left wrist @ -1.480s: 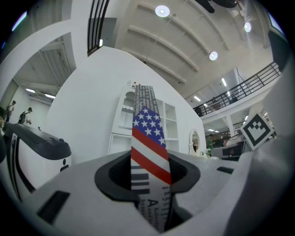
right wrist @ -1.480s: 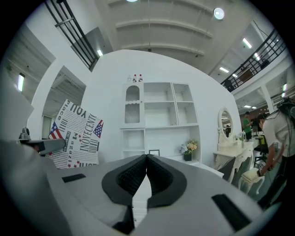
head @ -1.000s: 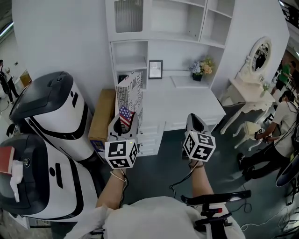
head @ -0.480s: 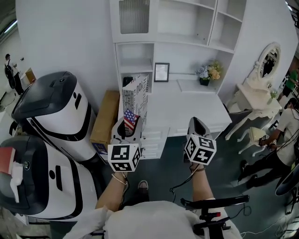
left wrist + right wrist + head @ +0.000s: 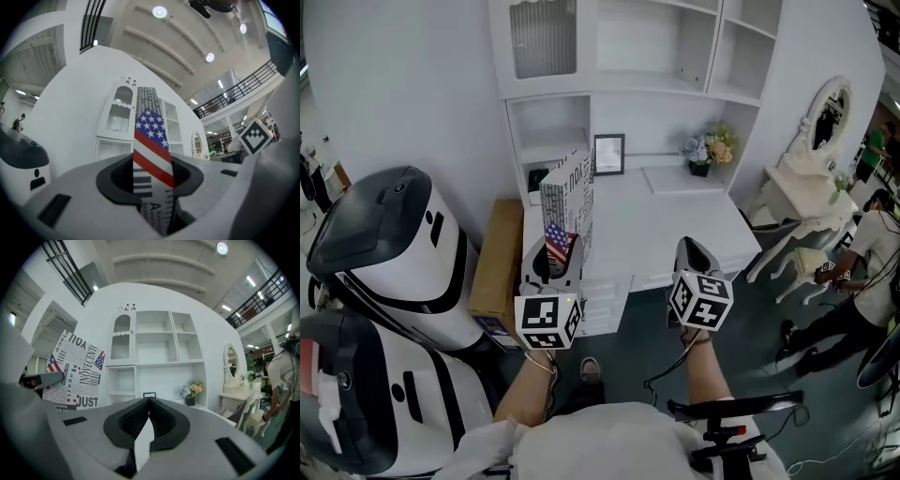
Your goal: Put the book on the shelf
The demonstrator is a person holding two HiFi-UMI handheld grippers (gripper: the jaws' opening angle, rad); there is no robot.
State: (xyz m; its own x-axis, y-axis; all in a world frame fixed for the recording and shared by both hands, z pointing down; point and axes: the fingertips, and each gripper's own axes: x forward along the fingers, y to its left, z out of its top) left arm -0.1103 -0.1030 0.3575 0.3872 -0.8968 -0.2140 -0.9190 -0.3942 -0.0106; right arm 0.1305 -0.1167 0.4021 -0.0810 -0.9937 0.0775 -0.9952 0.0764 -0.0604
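The book (image 5: 569,199) has a newspaper-print cover with an American flag and stands upright in my left gripper (image 5: 553,248), which is shut on its lower edge. In the left gripper view the book (image 5: 150,140) rises between the jaws of the left gripper (image 5: 151,174), in front of the white shelf unit (image 5: 119,126). My right gripper (image 5: 692,249) is level beside it, over the floor before the desk. Its jaws meet with nothing between them in the right gripper view (image 5: 149,401). The shelf unit (image 5: 609,56) stands ahead, above the white desk (image 5: 675,220).
A picture frame (image 5: 608,154) and a flower pot (image 5: 710,147) stand at the back of the desk. Two large white-and-black machines (image 5: 384,244) and a cardboard box (image 5: 499,248) are at the left. A white vanity with mirror (image 5: 811,173) and a person (image 5: 862,272) are at the right.
Both grippers have moved level toward the desk and shelf unit, the left one still carrying the book upright. Neither gripper's jaws have changed.
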